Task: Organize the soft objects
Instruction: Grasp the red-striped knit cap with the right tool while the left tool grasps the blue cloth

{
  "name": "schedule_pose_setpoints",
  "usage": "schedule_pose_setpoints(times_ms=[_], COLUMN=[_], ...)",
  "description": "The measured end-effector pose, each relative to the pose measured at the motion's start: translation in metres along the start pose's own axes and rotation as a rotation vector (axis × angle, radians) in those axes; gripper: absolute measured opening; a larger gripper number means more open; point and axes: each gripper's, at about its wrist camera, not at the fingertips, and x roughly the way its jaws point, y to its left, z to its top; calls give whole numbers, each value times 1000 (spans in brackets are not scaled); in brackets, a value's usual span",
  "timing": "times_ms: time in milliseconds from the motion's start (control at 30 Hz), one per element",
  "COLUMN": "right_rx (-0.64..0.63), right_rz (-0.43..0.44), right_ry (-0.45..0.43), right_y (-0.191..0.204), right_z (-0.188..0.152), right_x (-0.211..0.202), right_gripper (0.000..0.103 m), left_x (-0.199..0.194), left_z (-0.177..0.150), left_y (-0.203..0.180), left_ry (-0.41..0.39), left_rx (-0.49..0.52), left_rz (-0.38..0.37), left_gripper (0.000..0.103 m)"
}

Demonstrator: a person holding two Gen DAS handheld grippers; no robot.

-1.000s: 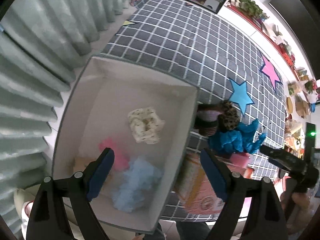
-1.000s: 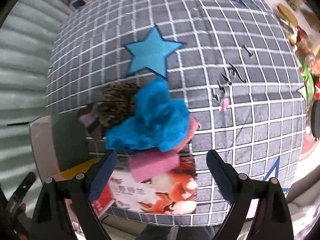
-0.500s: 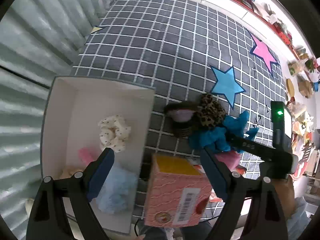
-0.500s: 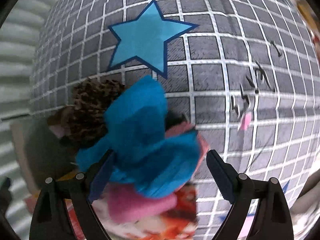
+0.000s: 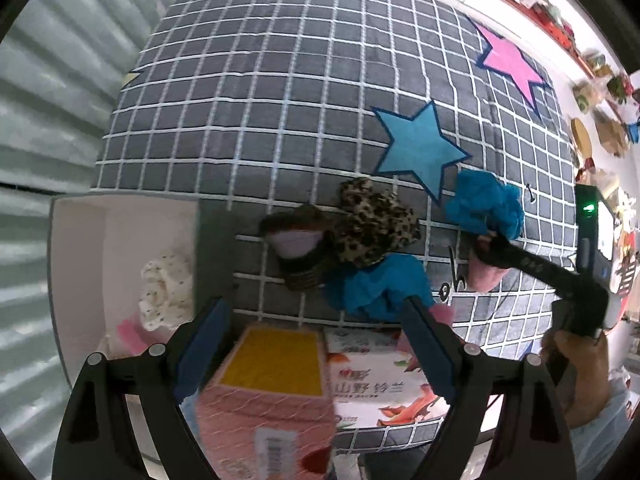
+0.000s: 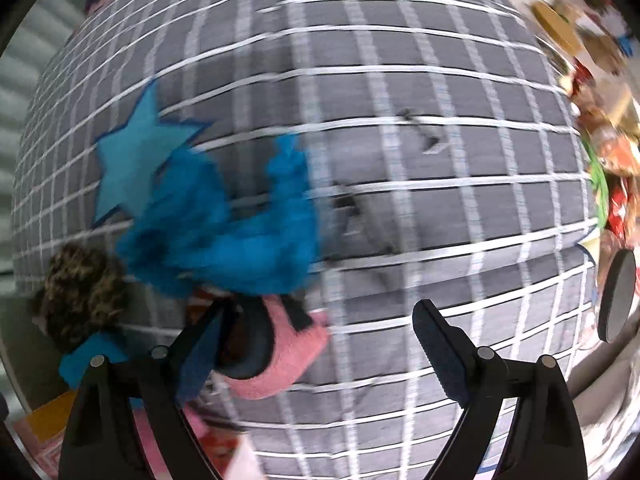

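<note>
Standing over the white bin (image 5: 80,264), the left gripper (image 5: 316,344) hangs open and empty. Just beyond the bin wall lie a leopard scrunchie (image 5: 374,226) and blue fluffy pieces (image 5: 378,286). Farther off, the right gripper (image 6: 316,344), jaws apart, noses into a blue tuft (image 6: 224,236) and pink pad (image 6: 280,356). Light, limp, compressible; pinch mid-bulk.

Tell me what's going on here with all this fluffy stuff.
A person is sorting soft items into a white box, where a cream scrunchie already lies. The right hand-held gripper is lifting a blue scrunchie and a pink one hooked on one finger. The left hand-held gripper hangs open above a pink carton.
</note>
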Motion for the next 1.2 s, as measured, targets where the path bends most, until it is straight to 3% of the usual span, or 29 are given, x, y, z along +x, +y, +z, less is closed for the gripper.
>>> schedule_pose_setpoints(times_ms=[133,200,267,600,733,933,1200], right_rx=[49,72,102,178,149,32,-92], right_rz=[-6,-8,-10,118,141,174,212], right_ry=[2,9,11,-26,-38,-82,-107], right_y=[-36,-50,-68,-135,-140,-109,-63], right_z=[4,4,2,-25,-51,-85,-72], right_x=[0,1,0,-31,-41,-55,-51], right_gripper=[92,102,103,103,103,103,103], left_x=[6,7,8,42,64,95,129], left_z=[7,13,18,45,55,67,77], left_y=[-19,-31,-42,-122,-159,-192,-195], left_ry=[12,14,16,65,72,101,132], left_rx=[35,56,73,201,258,299,301], left_rz=[5,3,-3,-40,-66,-76,0], left_gripper=[90,90,90,90,90,90,90])
